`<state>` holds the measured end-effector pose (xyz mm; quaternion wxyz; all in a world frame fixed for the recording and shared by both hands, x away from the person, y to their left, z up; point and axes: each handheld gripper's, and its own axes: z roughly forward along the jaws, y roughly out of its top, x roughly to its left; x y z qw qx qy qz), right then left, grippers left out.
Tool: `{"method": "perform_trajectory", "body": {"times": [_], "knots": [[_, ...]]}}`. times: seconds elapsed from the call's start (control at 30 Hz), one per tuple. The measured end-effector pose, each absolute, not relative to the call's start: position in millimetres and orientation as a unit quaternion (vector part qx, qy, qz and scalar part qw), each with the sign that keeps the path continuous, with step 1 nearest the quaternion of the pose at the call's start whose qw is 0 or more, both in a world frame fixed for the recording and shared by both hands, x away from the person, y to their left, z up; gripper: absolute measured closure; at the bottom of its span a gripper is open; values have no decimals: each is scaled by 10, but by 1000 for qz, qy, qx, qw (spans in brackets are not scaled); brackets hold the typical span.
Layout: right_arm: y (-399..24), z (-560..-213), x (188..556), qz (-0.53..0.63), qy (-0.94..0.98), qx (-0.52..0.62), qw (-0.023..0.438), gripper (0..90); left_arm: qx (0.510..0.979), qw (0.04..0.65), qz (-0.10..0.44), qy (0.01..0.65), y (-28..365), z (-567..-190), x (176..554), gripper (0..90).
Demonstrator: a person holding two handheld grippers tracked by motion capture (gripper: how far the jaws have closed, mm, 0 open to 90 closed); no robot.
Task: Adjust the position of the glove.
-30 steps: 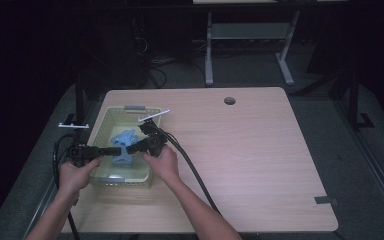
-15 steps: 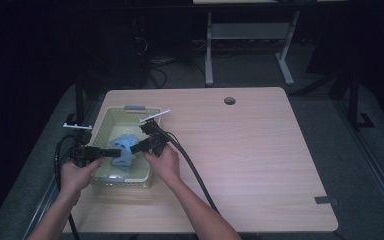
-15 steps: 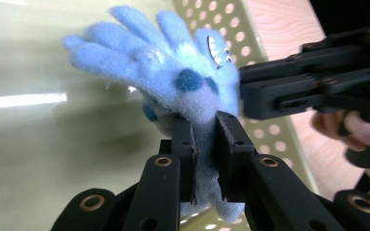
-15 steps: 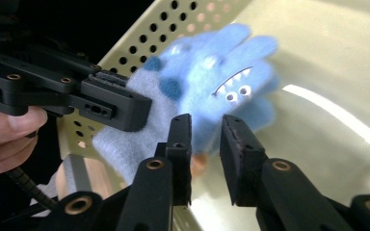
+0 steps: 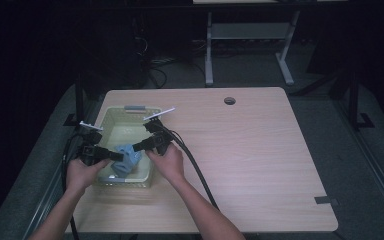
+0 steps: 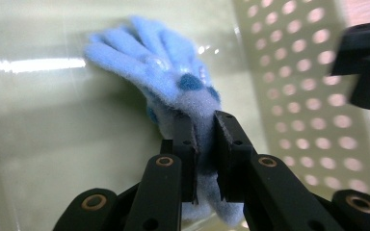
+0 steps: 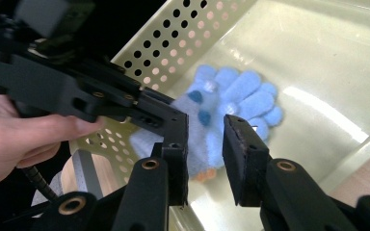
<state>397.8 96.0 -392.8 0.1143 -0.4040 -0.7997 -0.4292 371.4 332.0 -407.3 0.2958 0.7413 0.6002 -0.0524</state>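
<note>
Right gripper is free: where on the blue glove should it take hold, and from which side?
Probably the fingers of the blue glove. The left gripper already pinches its cuff end, and the fingers fan out free over the bottom of the basket. Bring the right gripper, jaws open, down from above on the side opposite the left.

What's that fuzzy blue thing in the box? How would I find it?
Look at the wooden table, then the pale green basket with holes near its left edge. Inside lies a fluffy light-blue glove with darker blue dots, pinched by the left gripper. It's the soft blue thing there.
</note>
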Motion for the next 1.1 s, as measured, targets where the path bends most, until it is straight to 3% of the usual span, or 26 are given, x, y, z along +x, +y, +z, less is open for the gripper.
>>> {"method": "perform_trajectory", "body": {"times": [0.2, 0.33, 0.53, 0.63, 0.73, 0.77, 1.1], "knots": [[914, -3907, 3963, -432, -799, -403, 115, 706, 746, 263, -52, 609, 3284, -4141, 3770, 754], [869, -3884, 3950, -435, -798, -401, 110, 701, 748, 246, -44, 615, 3301, -4126, 3772, 646], [818, -3844, 3940, -441, -796, -400, 108, 698, 743, 254, -15, 619, 3357, -4018, 3779, 615], [799, -3831, 3937, -442, -795, -401, 108, 695, 742, 260, -4, 618, 3364, -3965, 3775, 626], [759, -3807, 3932, -444, -794, -403, 105, 694, 762, 253, 2, 596, 3297, -3930, 3775, 769], [759, -3807, 3932, -444, -794, -403, 105, 694, 762, 253, 2, 596, 3297, -3930, 3775, 778], [687, -3758, 3929, -449, -794, -398, 103, 685, 792, 163, -3, 588, 3099, -4152, 3921, 749]]}}
